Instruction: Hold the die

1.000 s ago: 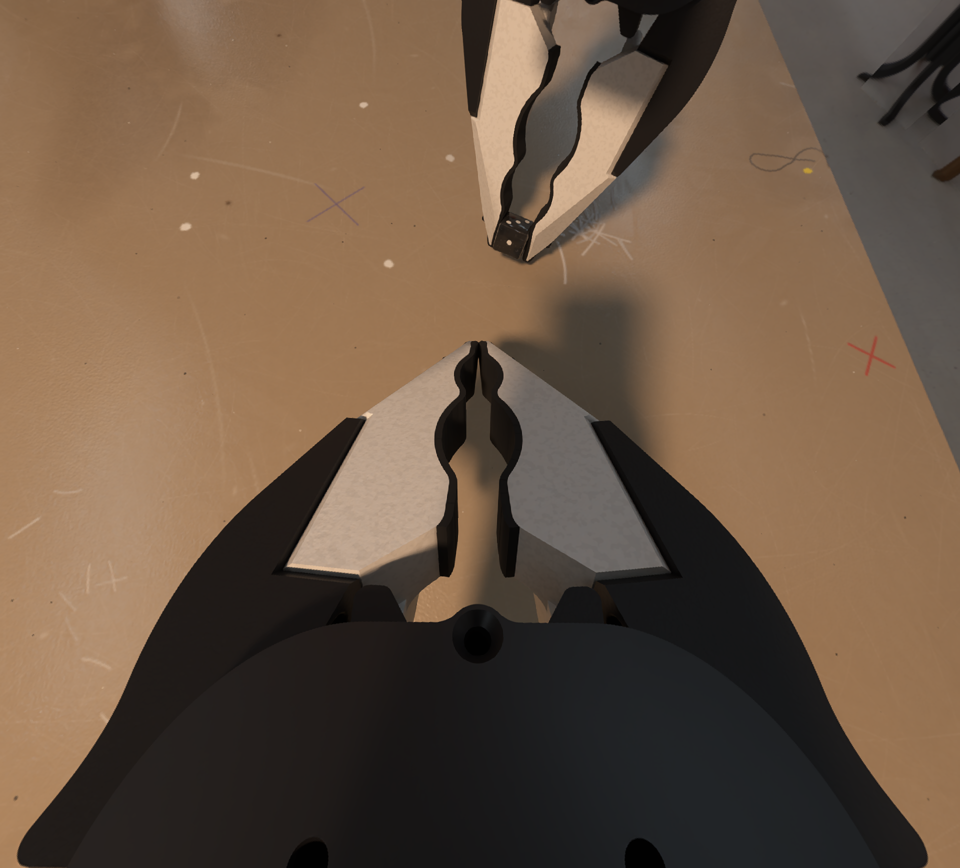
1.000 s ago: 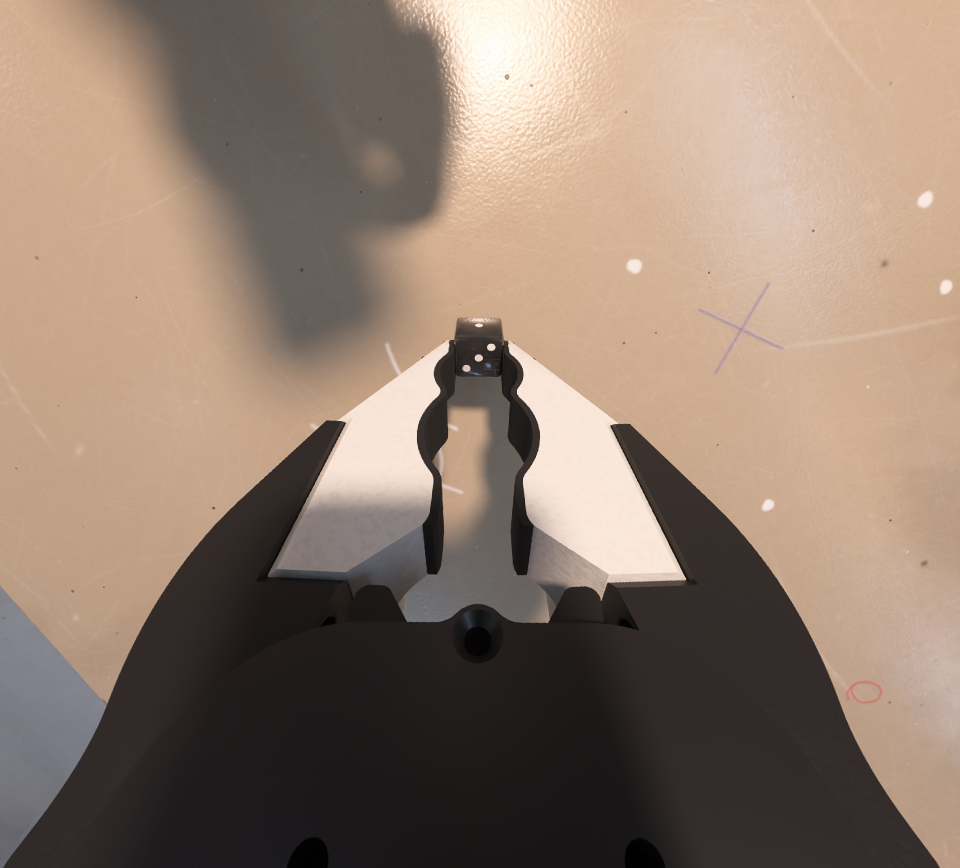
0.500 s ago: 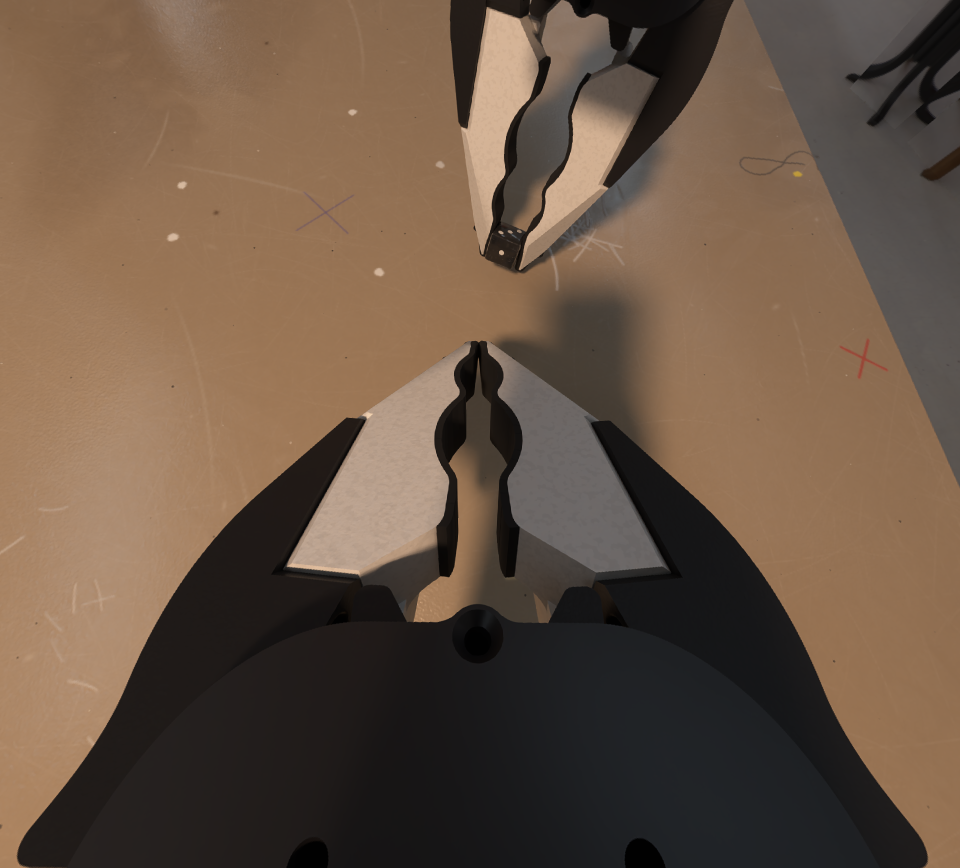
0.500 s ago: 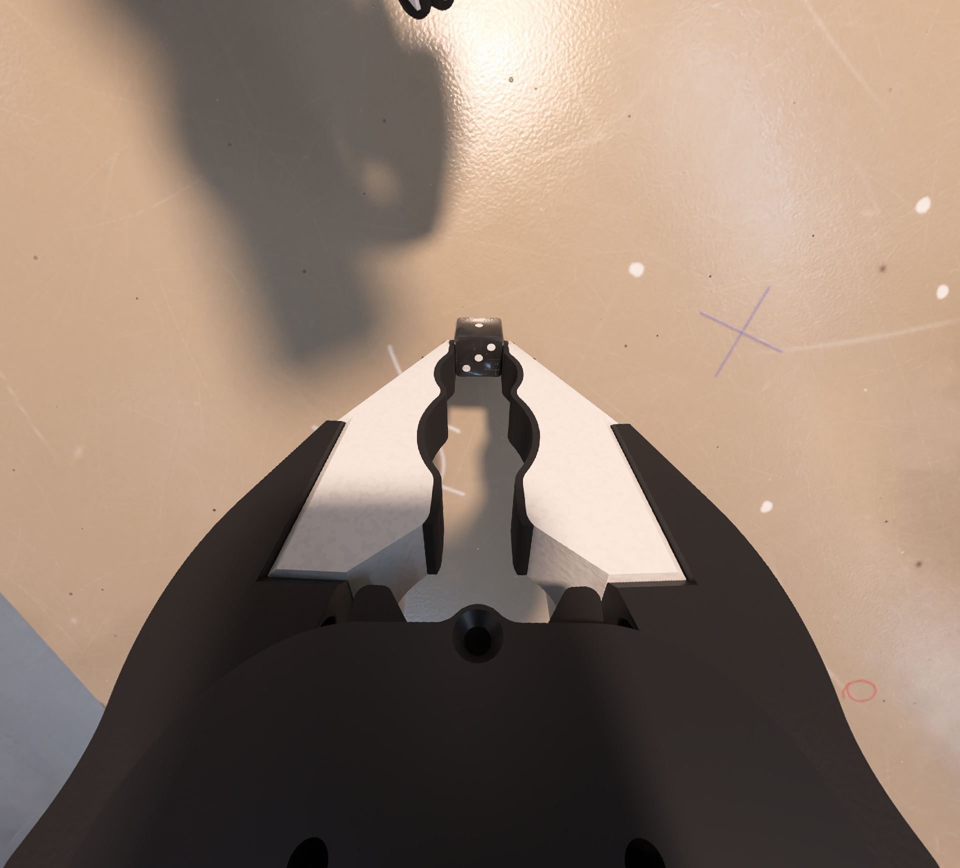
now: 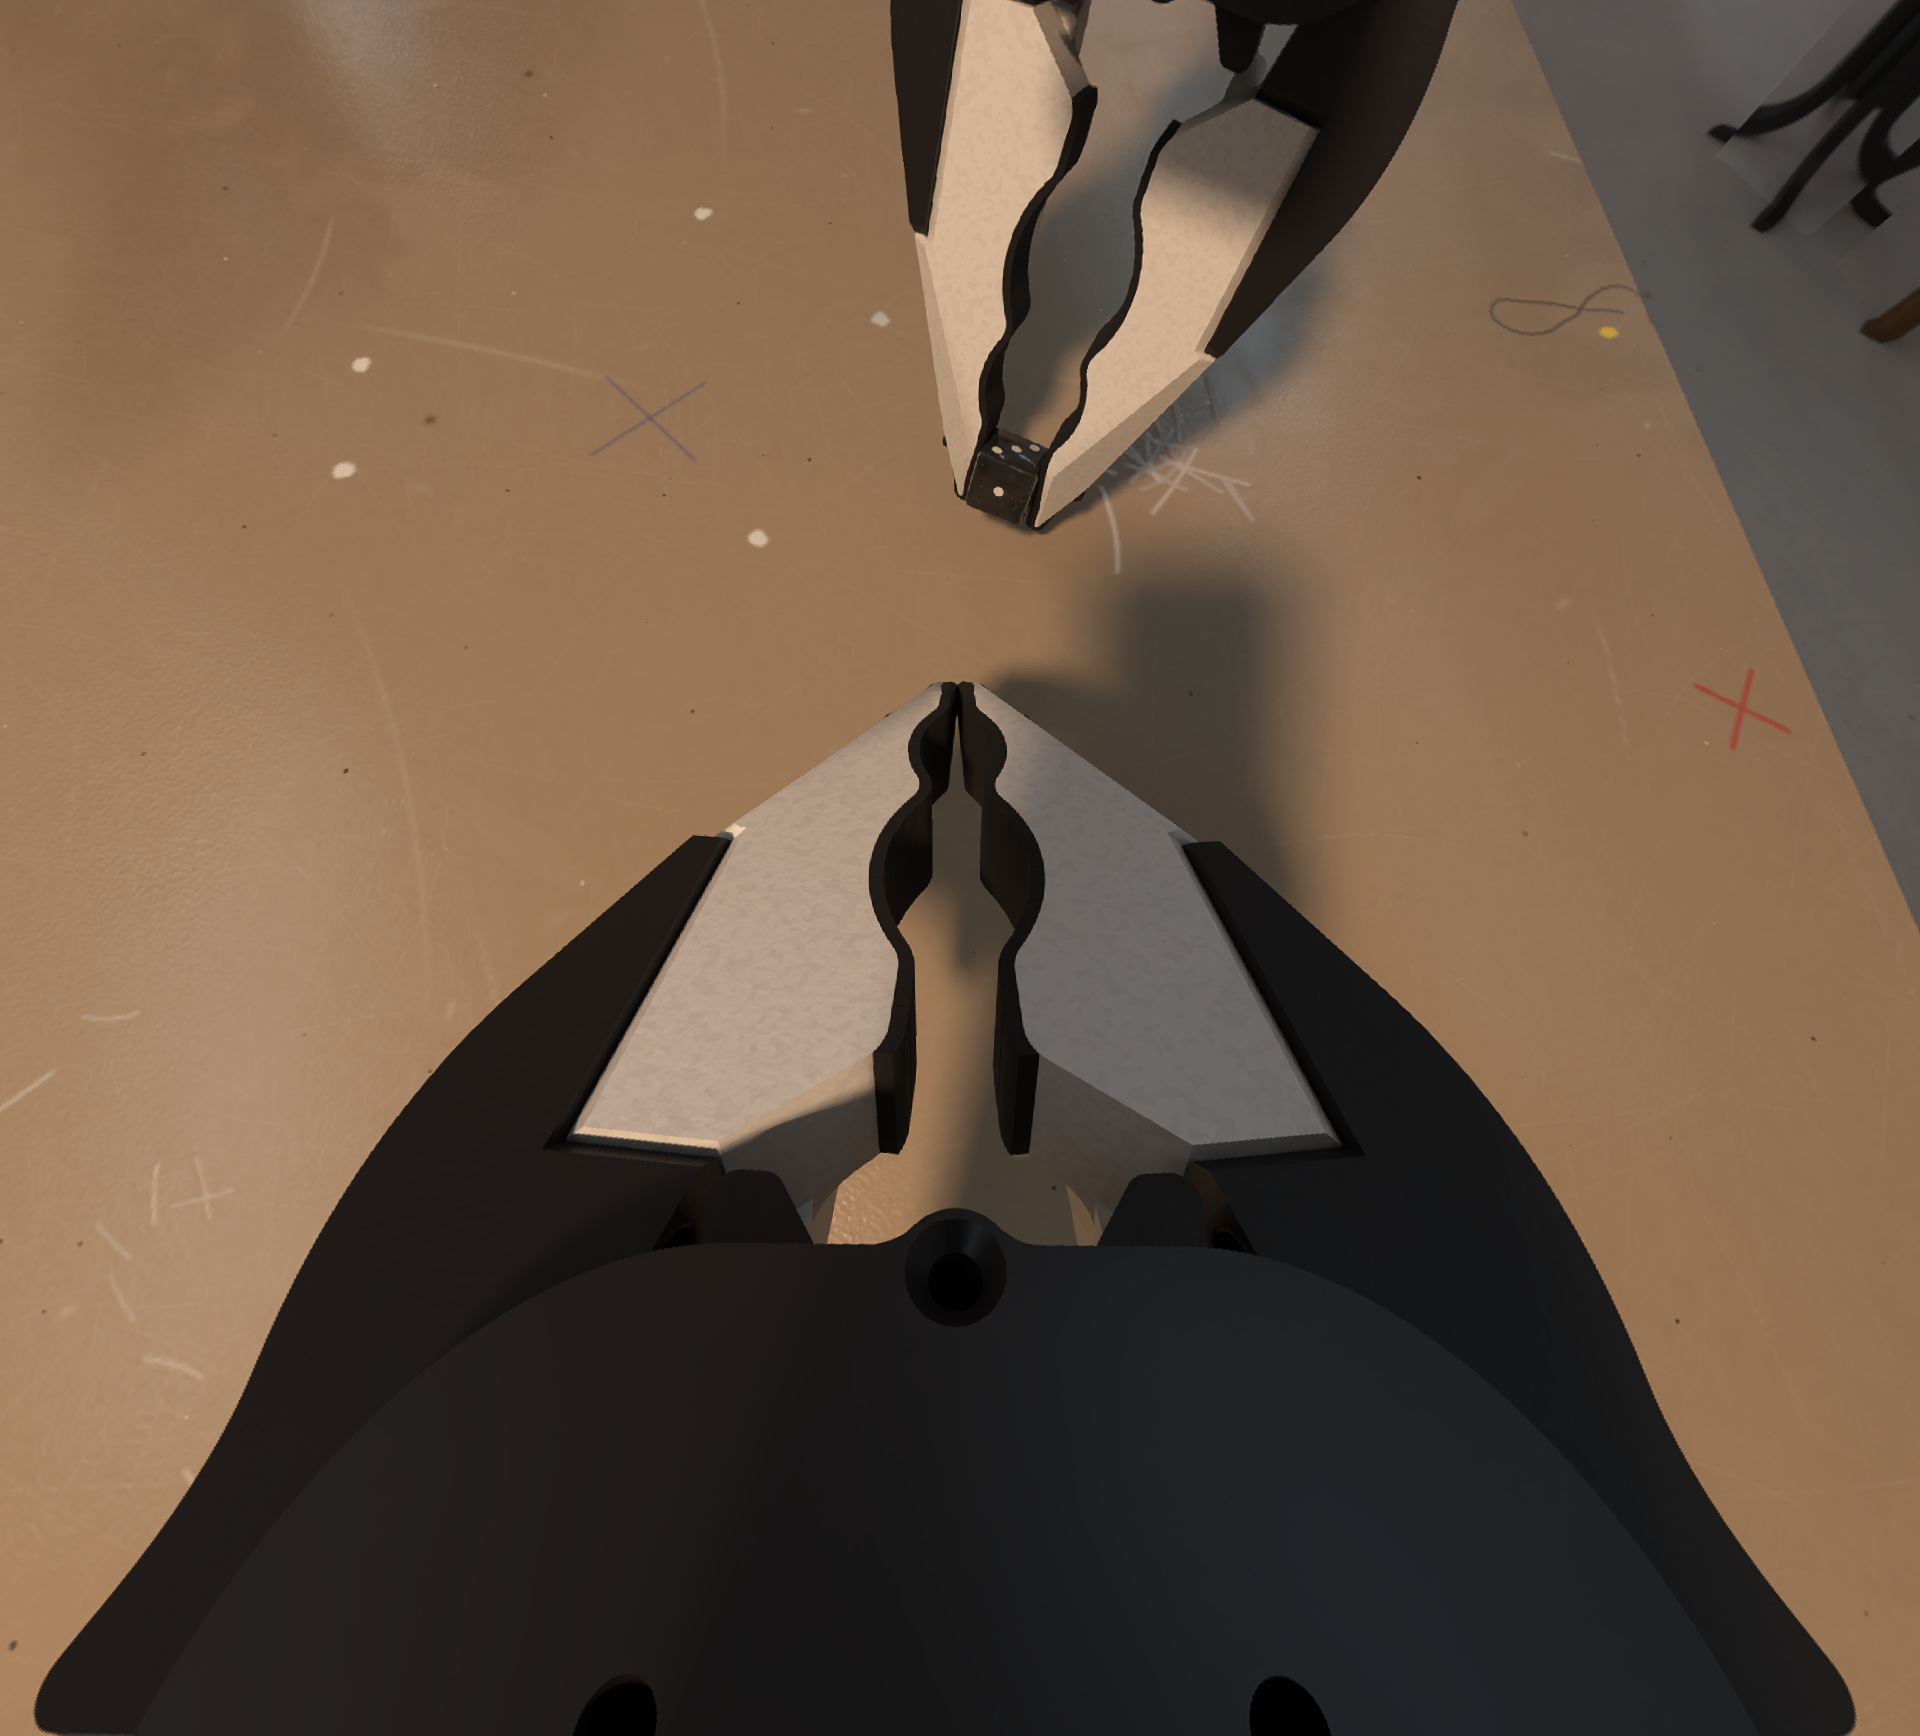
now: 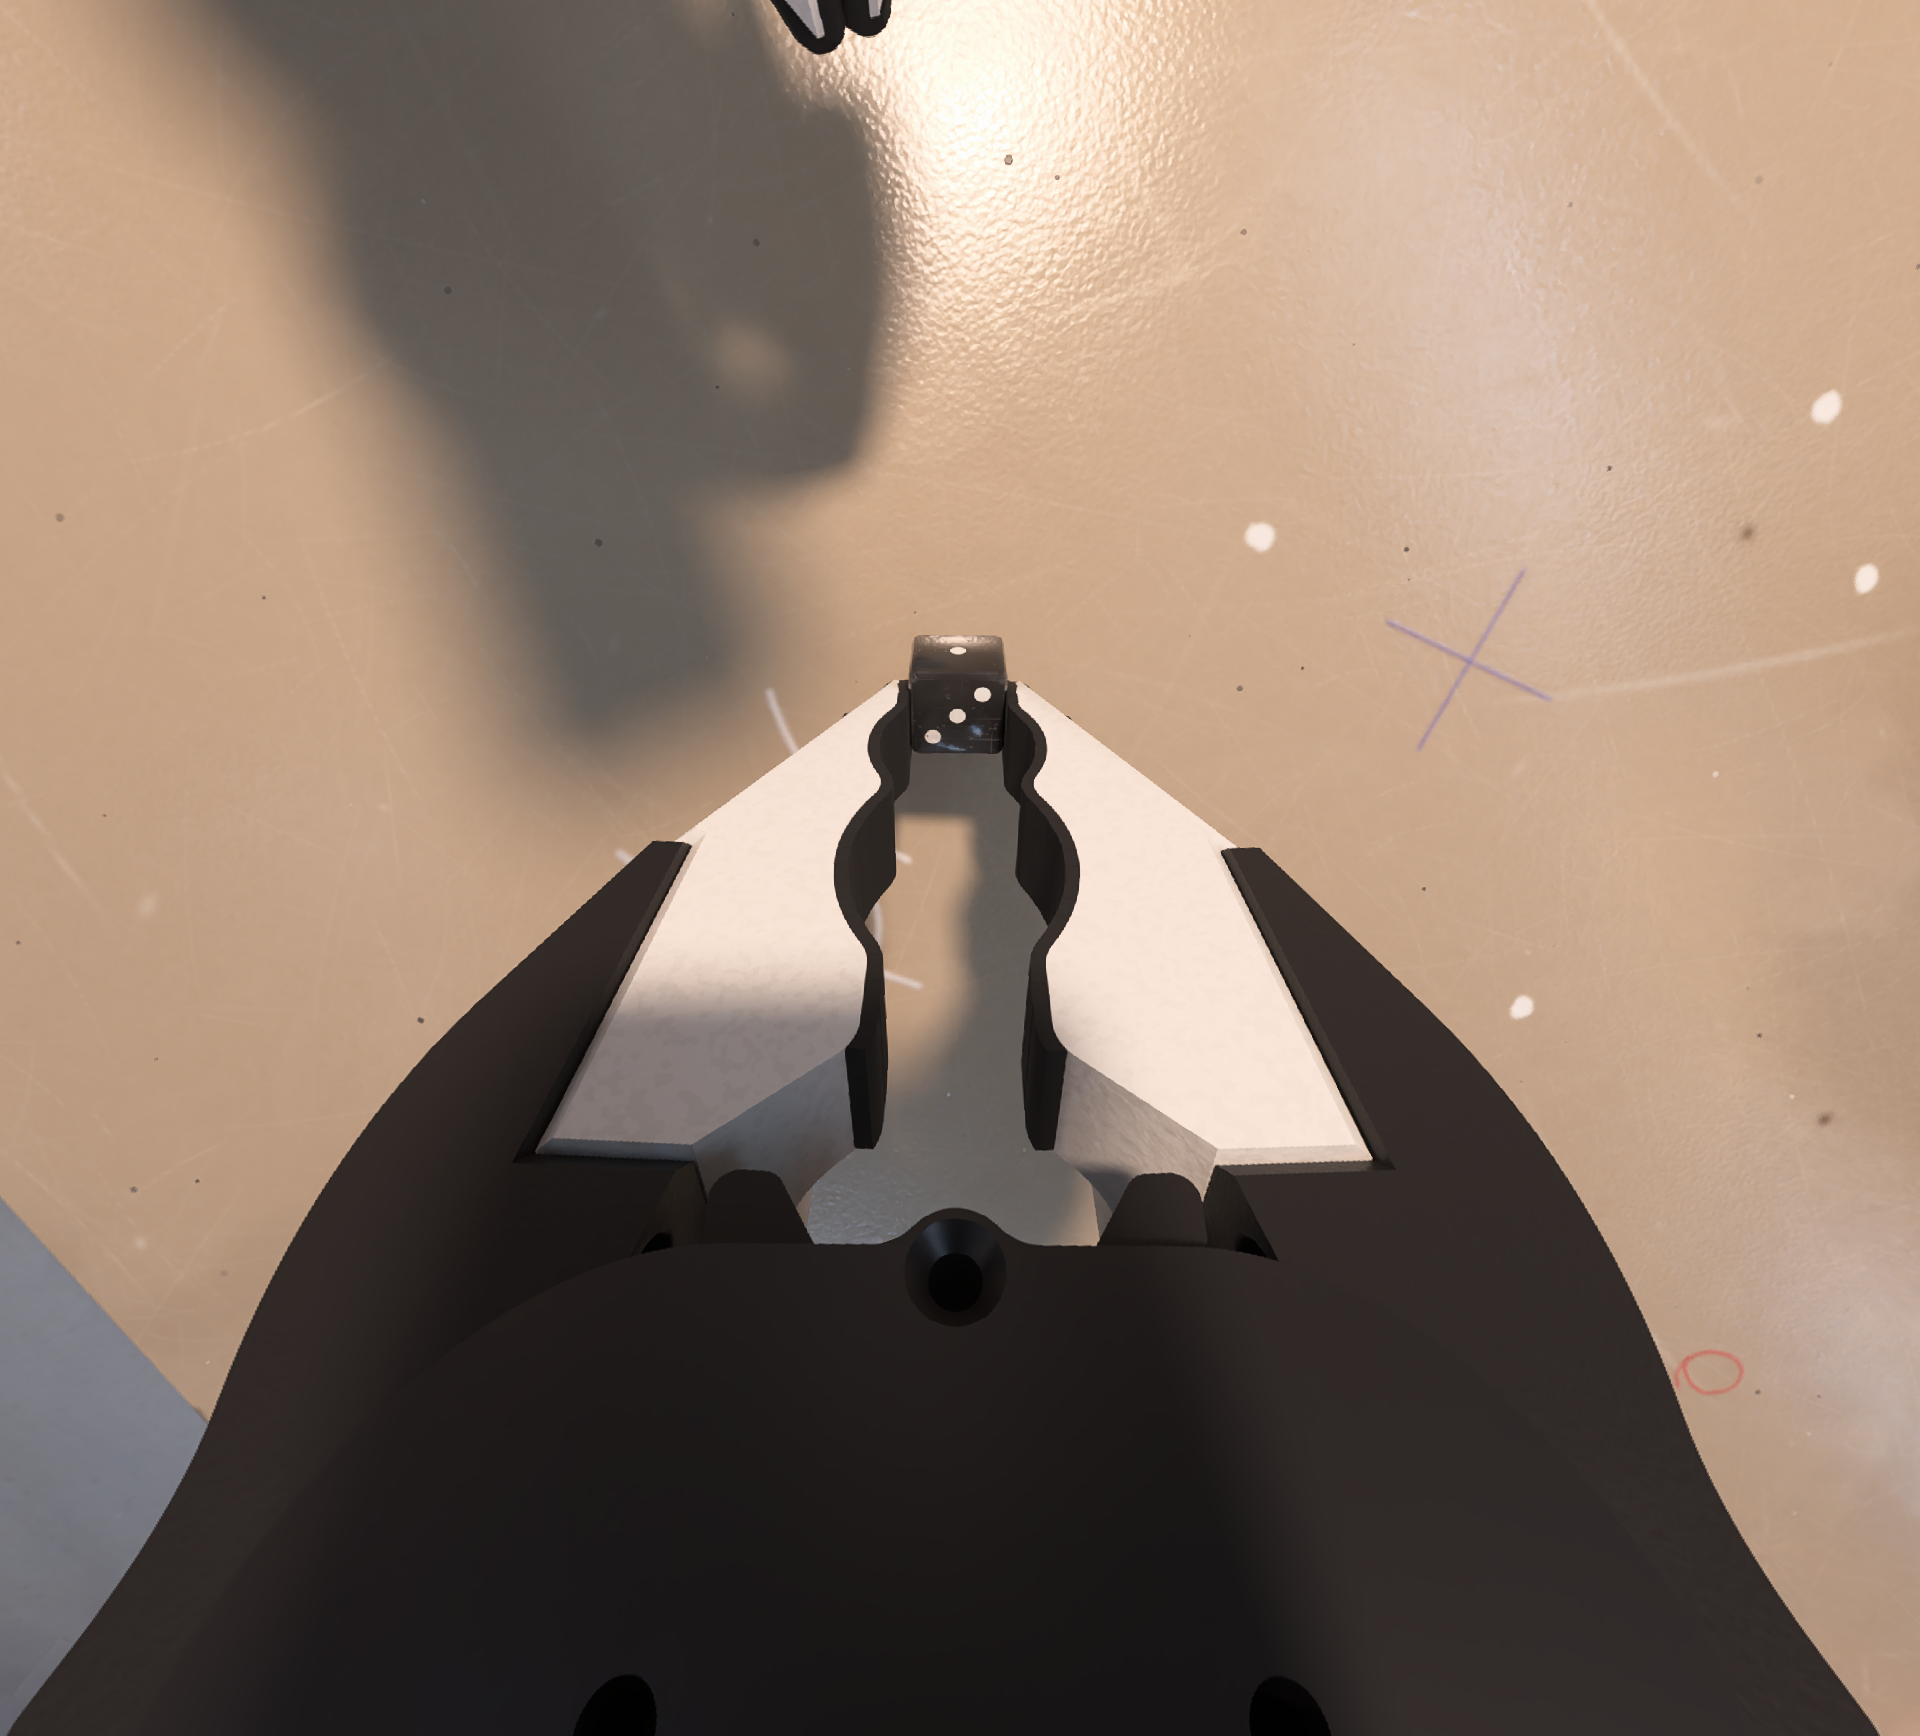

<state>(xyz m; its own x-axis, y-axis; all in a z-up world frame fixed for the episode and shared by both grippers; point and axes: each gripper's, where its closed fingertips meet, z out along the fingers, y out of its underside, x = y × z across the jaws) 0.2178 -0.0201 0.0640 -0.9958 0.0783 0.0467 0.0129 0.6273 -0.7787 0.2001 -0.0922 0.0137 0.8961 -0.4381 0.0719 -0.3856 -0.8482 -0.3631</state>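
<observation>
The right gripper (image 6: 956, 699) is pinching a small black die (image 6: 957, 694) with white pips between the very tips of its pale fingers (image 6: 1132, 938), the jaws standing only as far apart as the die is wide. The die is sitting just above the tan table (image 6: 1455, 232), casting a shadow back between the fingers. Across from it, the left gripper (image 5: 956, 689) is hanging with its jaws pressed together at the tips, gripping nothing, and pointing toward the die from a short way off.

The left wrist view is taking in the right gripper (image 5: 1013, 497) whole from the front, with the die (image 5: 1004, 481) at its tip, the table's far edge, grey floor and dark furniture legs (image 5: 1839, 107) beyond, plus a red cross (image 5: 1740, 707) drawn on the tabletop. The right wrist view is showing three pips on the die's near face, the left gripper's closed tips (image 6: 844, 24) at the top, and its broad shadow (image 6: 582, 315) spreading over the table.
</observation>
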